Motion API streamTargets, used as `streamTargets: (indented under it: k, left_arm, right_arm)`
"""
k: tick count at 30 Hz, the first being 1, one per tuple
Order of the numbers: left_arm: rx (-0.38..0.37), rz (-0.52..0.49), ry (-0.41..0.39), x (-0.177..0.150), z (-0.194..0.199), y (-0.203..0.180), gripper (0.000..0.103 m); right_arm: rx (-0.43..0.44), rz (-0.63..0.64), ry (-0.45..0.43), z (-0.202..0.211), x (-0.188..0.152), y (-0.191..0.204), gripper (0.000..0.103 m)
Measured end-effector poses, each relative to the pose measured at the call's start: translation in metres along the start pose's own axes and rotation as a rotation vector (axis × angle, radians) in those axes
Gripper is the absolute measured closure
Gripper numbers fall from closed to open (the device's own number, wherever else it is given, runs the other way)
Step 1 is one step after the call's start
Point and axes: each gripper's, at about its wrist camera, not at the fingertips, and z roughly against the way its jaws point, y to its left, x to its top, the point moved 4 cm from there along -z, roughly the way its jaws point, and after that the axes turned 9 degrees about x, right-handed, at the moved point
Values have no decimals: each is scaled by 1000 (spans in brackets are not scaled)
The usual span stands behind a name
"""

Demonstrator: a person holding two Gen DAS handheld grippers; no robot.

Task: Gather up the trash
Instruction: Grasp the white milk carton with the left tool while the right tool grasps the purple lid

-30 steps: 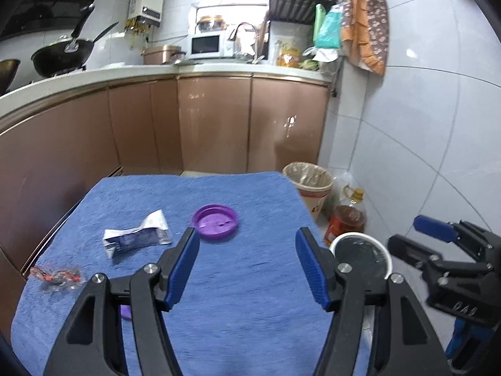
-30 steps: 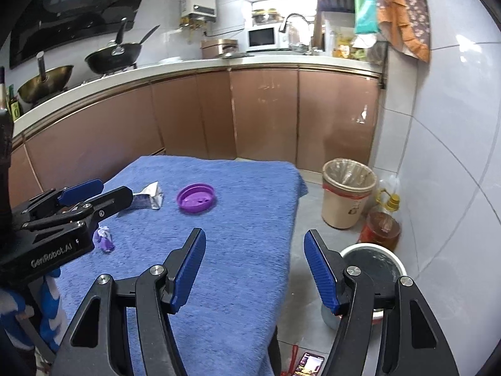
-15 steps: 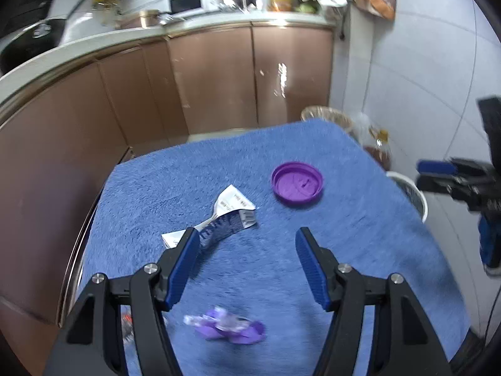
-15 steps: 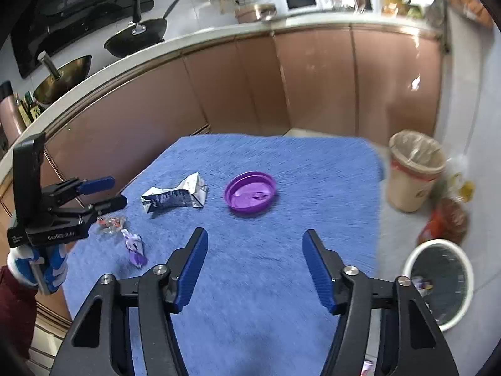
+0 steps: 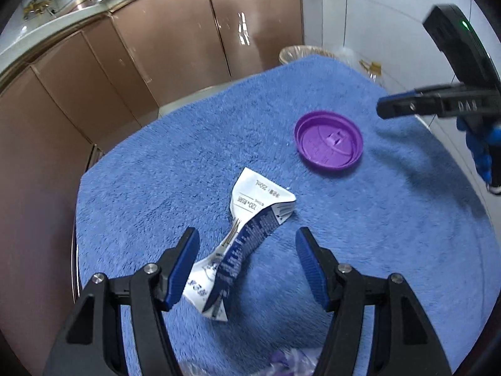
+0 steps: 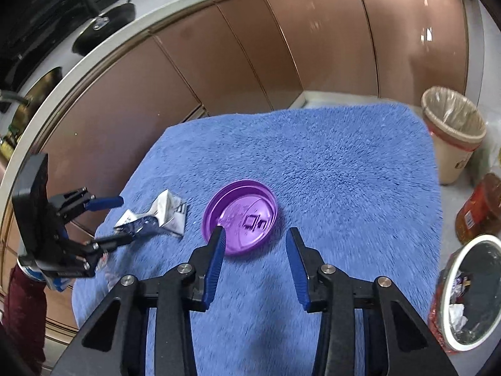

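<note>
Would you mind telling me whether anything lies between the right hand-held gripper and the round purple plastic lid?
Nothing visible does: the right hand-held gripper is open just before the round purple plastic lid, only bare blue fleece cover around.

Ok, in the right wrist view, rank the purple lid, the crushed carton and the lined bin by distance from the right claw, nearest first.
1. Purple lid: on the blue towel, just ahead of the right claw, toward its left finger.
2. Crushed carton: further left on the towel, by the left claw.
3. Lined bin: on the floor beyond the towel's far right corner.
</note>
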Motion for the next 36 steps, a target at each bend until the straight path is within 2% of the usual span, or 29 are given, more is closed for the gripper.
streamTargets:
  k: [9, 15, 20, 27, 30, 36]
  left_arm:
    - [-26, -24, 49, 2, -28, -1, 42]
    - [-34, -49, 81, 1, -40, -9, 51]
    - [-41, -43, 95, 0, -46, -8, 62]
    - [-30, -28, 103, 0, -51, -6, 67]
    - [-21, -32, 100, -1, -51, -7, 69]
    - [-8, -21, 89, -2, -48, -7, 72]
  right_arm:
    - [55, -111, 56, -28, 5, -24, 71]
    - [67, -110, 77, -40, 6, -23, 74]
    - [61, -107, 96, -51, 9, -21, 76]
    - [54, -112, 105, -59, 12, -19, 80]
    - [44, -107, 109, -60, 12, -18, 90]
    - [30, -110, 91, -61, 13, -16, 98]
